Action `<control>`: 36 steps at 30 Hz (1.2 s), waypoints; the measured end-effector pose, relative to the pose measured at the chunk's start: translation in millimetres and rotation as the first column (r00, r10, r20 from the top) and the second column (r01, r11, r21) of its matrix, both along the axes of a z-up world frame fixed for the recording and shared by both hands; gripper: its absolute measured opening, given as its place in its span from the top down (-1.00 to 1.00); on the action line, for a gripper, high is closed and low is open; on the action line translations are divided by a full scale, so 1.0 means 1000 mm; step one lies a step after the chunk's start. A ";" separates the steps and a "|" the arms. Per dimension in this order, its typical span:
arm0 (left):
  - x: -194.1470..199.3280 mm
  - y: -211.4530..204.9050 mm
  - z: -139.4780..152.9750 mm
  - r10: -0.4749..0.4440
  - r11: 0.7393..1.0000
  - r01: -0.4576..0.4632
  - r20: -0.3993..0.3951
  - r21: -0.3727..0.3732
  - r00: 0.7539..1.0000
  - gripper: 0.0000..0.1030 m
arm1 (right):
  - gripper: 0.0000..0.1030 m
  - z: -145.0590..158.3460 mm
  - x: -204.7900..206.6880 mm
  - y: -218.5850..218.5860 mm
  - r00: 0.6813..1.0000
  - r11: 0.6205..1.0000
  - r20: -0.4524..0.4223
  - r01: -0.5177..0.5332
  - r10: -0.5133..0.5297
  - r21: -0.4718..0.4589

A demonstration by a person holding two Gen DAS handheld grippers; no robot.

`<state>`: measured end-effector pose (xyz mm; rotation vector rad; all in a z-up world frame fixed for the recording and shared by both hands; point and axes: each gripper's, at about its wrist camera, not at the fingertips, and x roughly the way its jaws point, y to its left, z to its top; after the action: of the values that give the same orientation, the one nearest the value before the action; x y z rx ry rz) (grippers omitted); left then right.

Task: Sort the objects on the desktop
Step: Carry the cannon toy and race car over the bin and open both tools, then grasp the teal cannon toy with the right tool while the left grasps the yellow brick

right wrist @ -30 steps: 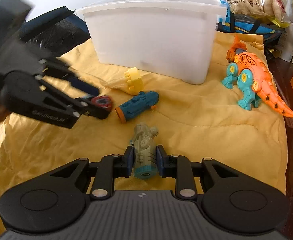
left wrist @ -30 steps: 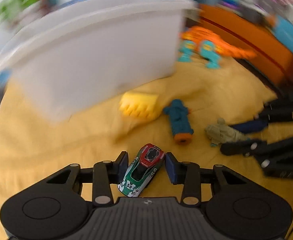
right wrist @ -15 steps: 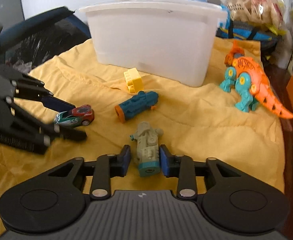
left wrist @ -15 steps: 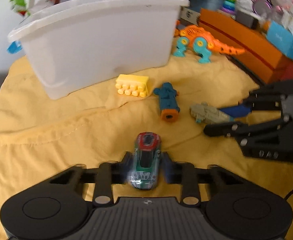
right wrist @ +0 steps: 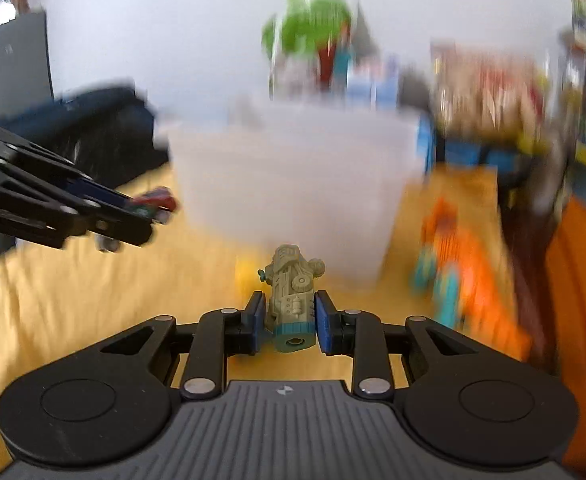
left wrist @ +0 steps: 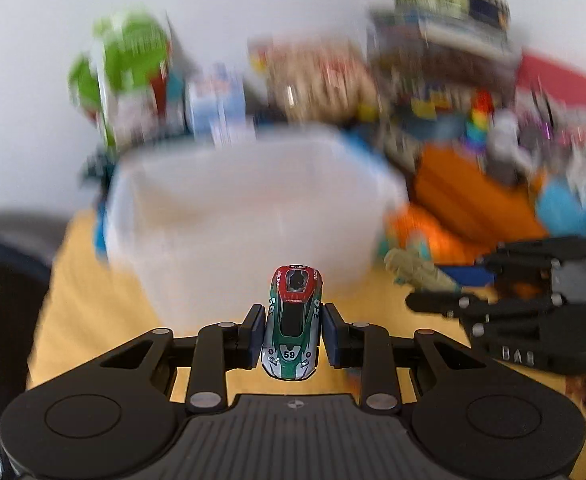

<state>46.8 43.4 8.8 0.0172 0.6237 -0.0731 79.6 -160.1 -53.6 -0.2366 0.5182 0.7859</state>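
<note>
My left gripper [left wrist: 292, 334] is shut on a green, white and red toy race car [left wrist: 293, 320] numbered 59 and holds it in the air facing the white plastic bin [left wrist: 233, 208]. My right gripper [right wrist: 288, 320] is shut on a grey-green toy vehicle with a teal end [right wrist: 293, 296], also lifted and facing the bin [right wrist: 293, 184]. The left gripper with the car shows at the left of the right wrist view [right wrist: 133, 216]. The right gripper with its toy shows at the right of the left wrist view [left wrist: 445, 284].
An orange and teal toy dinosaur [right wrist: 461, 264] stands on the yellow cloth [right wrist: 73, 280] right of the bin. A yellow block [right wrist: 245, 276] lies by the bin's base. Blurred packages and toys crowd behind the bin. A dark chair [right wrist: 93, 132] is at the left.
Both grippers have closed on their toys and lifted them off the cloth, tilting up toward the bin. The views are now blurred by motion.
</note>
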 end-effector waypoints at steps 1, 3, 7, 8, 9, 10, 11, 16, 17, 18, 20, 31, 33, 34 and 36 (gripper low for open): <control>0.014 0.001 0.008 0.015 1.000 -0.015 0.027 0.006 1.000 0.34 | 0.43 0.013 0.006 0.004 0.999 1.000 0.035 0.009 -0.011 0.029; 0.041 0.002 0.014 0.040 0.999 -0.040 0.058 0.016 0.998 0.34 | 0.43 0.035 0.021 0.012 0.996 0.995 0.082 0.037 -0.044 0.088; 0.087 0.006 -0.001 0.091 0.995 -0.091 0.015 0.031 0.996 0.33 | 0.43 0.052 0.054 0.033 0.989 0.989 0.107 0.085 -0.098 0.117; 0.094 0.005 -0.006 0.102 0.994 -0.103 0.007 0.035 0.995 0.24 | 0.43 0.049 0.062 0.038 0.989 0.990 0.103 0.096 -0.107 0.107; 0.097 0.004 -0.010 0.107 0.993 -0.107 -0.001 0.039 0.994 0.13 | 0.41 0.045 0.069 0.042 0.988 0.990 0.099 0.110 -0.119 0.093; 0.097 0.002 -0.012 0.112 0.993 -0.112 -0.004 0.044 0.994 -0.10 | 0.21 0.038 0.074 0.045 0.985 0.989 0.103 0.128 -0.135 0.077; 0.093 0.001 -0.013 0.119 0.992 -0.119 0.004 0.050 0.993 -0.27 | 0.02 0.031 0.077 0.047 0.982 0.988 0.112 0.146 -0.152 0.057; 0.045 -0.008 -0.006 0.068 0.997 -0.072 0.080 0.038 0.994 -0.42 | -0.21 0.026 0.064 0.011 0.976 0.980 0.147 0.140 -0.161 0.144; 0.035 -0.009 -0.008 0.051 0.998 -0.054 0.081 0.032 0.995 -0.43 | -0.21 0.027 0.056 0.004 0.976 0.980 0.150 0.132 -0.155 0.151; 0.026 -0.010 -0.012 0.043 0.999 -0.045 0.071 0.031 0.997 -0.44 | -0.21 0.025 0.048 -0.002 0.979 0.982 0.144 0.122 -0.142 0.142; 0.015 -0.013 -0.025 0.021 0.999 -0.021 0.024 0.029 0.999 -0.43 | -0.19 0.013 0.035 -0.005 0.990 0.993 0.100 0.087 -0.096 0.085; -0.018 -0.017 -0.070 0.058 0.998 -0.057 -0.128 0.008 0.990 -0.43 | 0.04 -0.066 0.029 0.016 0.936 0.995 -0.344 0.094 -0.081 0.023; -0.022 -0.019 -0.072 0.068 0.998 -0.065 -0.130 0.023 0.989 -0.43 | -0.12 -0.066 0.033 0.029 0.946 0.995 -0.307 0.095 -0.100 -0.029; -0.023 -0.018 -0.071 0.080 0.997 -0.077 -0.130 0.026 0.988 -0.43 | -0.12 -0.068 0.036 0.035 0.946 0.992 -0.301 0.108 -0.122 -0.062; -0.026 -0.011 -0.072 0.090 0.996 -0.092 -0.129 -0.006 0.988 -0.43 | -0.12 -0.072 0.039 0.040 0.939 0.990 -0.313 0.123 -0.140 -0.071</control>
<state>21.1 32.4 -63.0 -0.0282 0.7519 0.0107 118.3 -120.5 -125.5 -0.1196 0.8514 0.6832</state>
